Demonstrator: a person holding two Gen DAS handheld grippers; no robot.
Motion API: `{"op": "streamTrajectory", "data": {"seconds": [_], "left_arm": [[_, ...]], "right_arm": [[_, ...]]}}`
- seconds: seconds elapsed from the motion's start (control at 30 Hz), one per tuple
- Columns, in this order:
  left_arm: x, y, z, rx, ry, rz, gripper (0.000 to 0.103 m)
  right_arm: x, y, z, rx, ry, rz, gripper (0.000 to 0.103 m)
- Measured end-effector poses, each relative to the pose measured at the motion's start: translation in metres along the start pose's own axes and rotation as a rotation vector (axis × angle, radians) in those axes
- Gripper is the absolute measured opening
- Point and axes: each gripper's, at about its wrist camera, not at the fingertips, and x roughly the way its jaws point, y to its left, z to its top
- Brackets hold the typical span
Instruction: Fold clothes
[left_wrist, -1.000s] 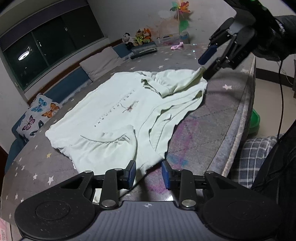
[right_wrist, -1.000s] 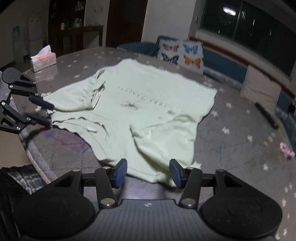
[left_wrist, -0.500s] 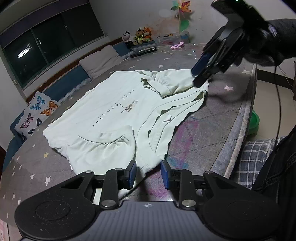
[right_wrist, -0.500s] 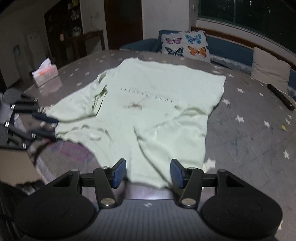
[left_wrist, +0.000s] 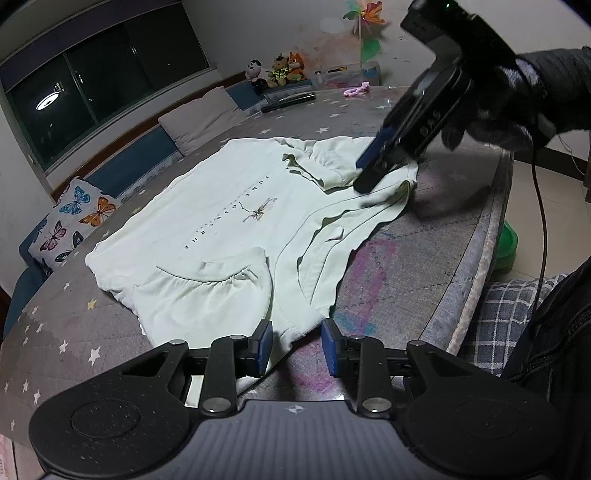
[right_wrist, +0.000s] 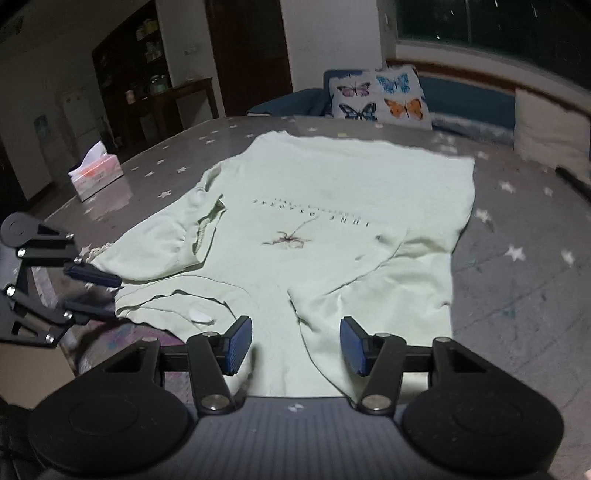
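A: What lies on your grey star-printed padded table (left_wrist: 402, 280)?
B: A pale green cotton T-shirt (left_wrist: 236, 221), wrinkled and printed, spread flat toward your near edge.
A: And your tongs?
B: Your left gripper (left_wrist: 295, 345) stands parted over its hem; your right gripper (right_wrist: 295, 345) is spread, unpinched, above a sleeve.

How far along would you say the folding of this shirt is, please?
Barely begun. Done: the shirt lies spread face up on the table, sleeves rumpled, no fold made. In hand: nothing is gripped; the left gripper is open at one sleeve's edge, and the right gripper is open over the other sleeve. Left: every fold.
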Motion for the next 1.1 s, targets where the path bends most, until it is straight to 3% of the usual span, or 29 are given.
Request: {"op": "streamTrajectory", "data": {"seconds": [0.17,0.33,0.6,0.87,1.1], "left_arm": [[0.000,0.002,0.000,-0.009,0.000,-0.005,0.032],[0.002,0.003,0.001,-0.014,-0.003,-0.010,0.031],[0.004,0.005,0.002,-0.034,-0.012,-0.017,0.015],[-0.001,0.024,0.014,-0.141,-0.062,-0.001,0.010],[0.004,0.055,0.032,-0.233,-0.089,0.023,0.009]], "right_arm": [[0.008,0.013,-0.002,-0.014,-0.006,0.075,0.055],[0.004,0.008,0.004,-0.001,-0.037,0.053,0.054],[0.000,0.012,0.002,-0.003,-0.036,0.074,0.054],[-0.029,0.020,-0.017,-0.164,0.020,-0.030,0.054],[-0.021,0.036,-0.031,-0.289,0.039,-0.067,0.055]]}}
